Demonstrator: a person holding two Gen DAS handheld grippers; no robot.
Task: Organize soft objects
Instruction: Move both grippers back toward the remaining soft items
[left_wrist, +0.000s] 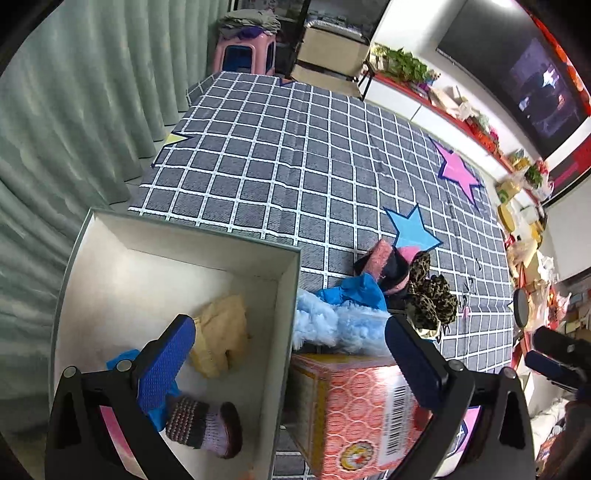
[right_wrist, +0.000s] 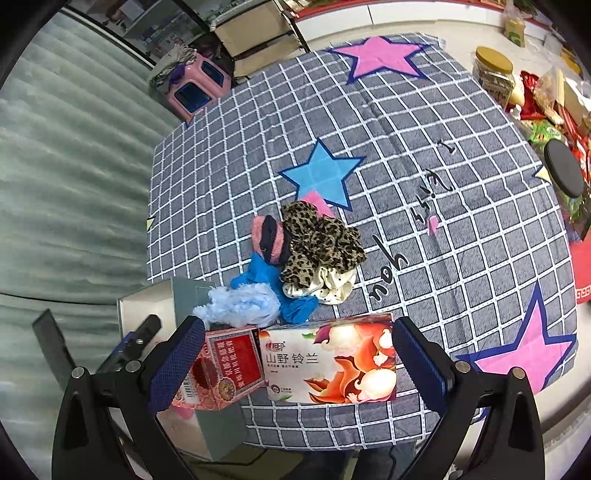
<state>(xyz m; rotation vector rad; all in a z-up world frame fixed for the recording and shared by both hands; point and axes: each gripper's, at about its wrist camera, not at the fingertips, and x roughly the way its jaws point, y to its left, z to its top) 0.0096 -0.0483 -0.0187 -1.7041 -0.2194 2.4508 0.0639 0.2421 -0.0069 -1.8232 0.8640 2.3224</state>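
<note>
Two cartons (right_wrist: 295, 363) front soft pile (right_wrist: 306, 254); left gripper (left_wrist: 291, 362), right gripper (right_wrist: 299, 365) spread apart.

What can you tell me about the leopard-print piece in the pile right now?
The leopard-print piece is a soft, bunched fabric item, tan with dark spots, lying crumpled on the checked cloth just below the blue star. It rests against the pink-and-navy fuzzy sock on one side and partly over a cream dotted fabric. Neither gripper touches it.

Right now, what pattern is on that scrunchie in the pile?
Leopard print, brown and black, on the scrunchie; clearest in the right wrist view.
</note>
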